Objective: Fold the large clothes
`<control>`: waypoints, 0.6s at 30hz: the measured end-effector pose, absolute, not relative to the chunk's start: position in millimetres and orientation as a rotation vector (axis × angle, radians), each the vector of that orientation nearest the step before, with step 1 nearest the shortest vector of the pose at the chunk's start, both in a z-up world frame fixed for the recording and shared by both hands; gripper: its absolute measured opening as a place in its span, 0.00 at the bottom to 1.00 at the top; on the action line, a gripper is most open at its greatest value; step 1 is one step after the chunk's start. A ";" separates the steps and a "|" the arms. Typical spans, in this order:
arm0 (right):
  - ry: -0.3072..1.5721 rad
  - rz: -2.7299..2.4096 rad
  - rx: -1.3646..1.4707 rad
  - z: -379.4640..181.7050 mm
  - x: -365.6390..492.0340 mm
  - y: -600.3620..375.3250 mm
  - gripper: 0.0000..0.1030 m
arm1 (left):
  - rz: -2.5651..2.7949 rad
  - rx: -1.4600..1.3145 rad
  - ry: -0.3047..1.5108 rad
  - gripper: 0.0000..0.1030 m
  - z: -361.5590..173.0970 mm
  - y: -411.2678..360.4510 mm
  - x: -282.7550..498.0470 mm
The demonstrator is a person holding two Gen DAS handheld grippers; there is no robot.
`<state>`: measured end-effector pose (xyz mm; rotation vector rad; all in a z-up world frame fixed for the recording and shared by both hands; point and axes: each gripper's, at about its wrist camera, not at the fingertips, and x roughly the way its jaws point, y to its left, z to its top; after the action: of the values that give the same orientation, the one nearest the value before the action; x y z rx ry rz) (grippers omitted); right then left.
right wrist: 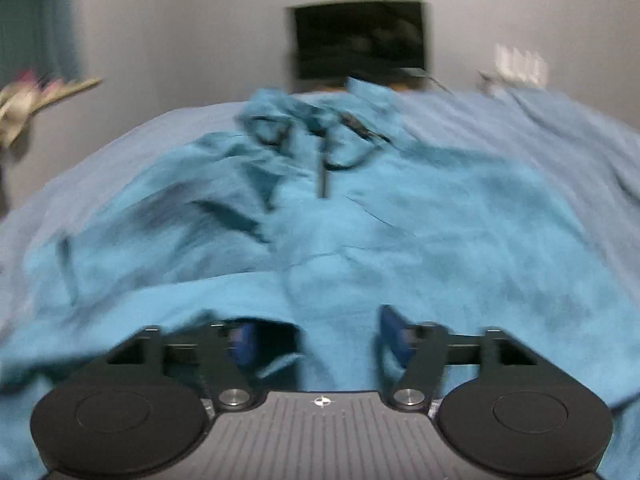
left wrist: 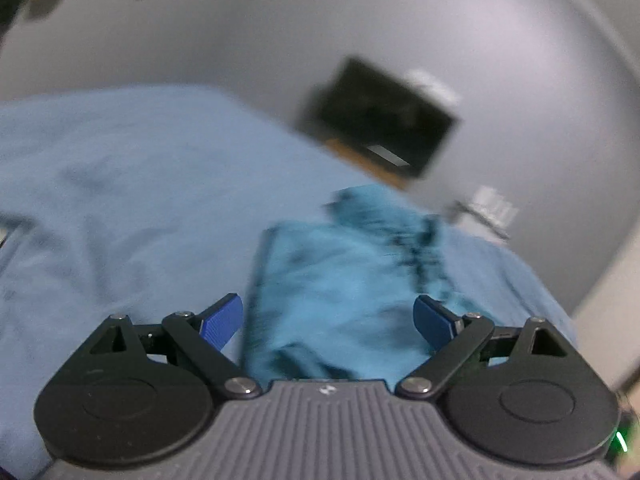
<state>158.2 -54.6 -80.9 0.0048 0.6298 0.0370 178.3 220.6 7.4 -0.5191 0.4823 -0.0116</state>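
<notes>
A teal garment [right wrist: 400, 220], perhaps a hoodie with black drawstrings [right wrist: 332, 148], lies rumpled across a light blue bedsheet [right wrist: 520, 128]. My right gripper [right wrist: 318, 338] hovers low over its near edge with the jaws apart. Cloth bunches between the blue pads [right wrist: 394, 336], and a fold drapes over the left finger. In the left wrist view, a folded part of the teal garment [left wrist: 340, 272] lies under my left gripper [left wrist: 328, 320]. That gripper is open wide, and its blue pads [left wrist: 222, 320] are clear of the cloth. Both views are motion-blurred.
The light blue bedsheet [left wrist: 120, 180] spreads out to the left of the garment. A dark screen [left wrist: 384, 120] [right wrist: 360, 44] stands against the grey wall beyond the bed. A small white object [right wrist: 520, 64] sits at the far right and a pale floral item [right wrist: 32, 96] at the left.
</notes>
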 end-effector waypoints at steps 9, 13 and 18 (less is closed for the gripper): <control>0.417 0.424 -0.789 -96.8 112.3 69.1 0.80 | 0.063 -0.621 0.555 0.89 -12.6 246.7 190.5; 0.326 0.439 -0.941 -104.9 118.0 110.5 0.61 | 0.044 -0.591 0.567 0.89 -12.3 239.5 192.2; 0.335 0.395 -0.773 -84.6 123.3 111.4 0.10 | 0.047 -0.575 0.555 0.89 -9.5 237.1 189.2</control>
<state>123.3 111.4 -84.6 -0.7734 0.3354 0.3951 189.2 237.1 -9.5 -0.5749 0.5547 0.0467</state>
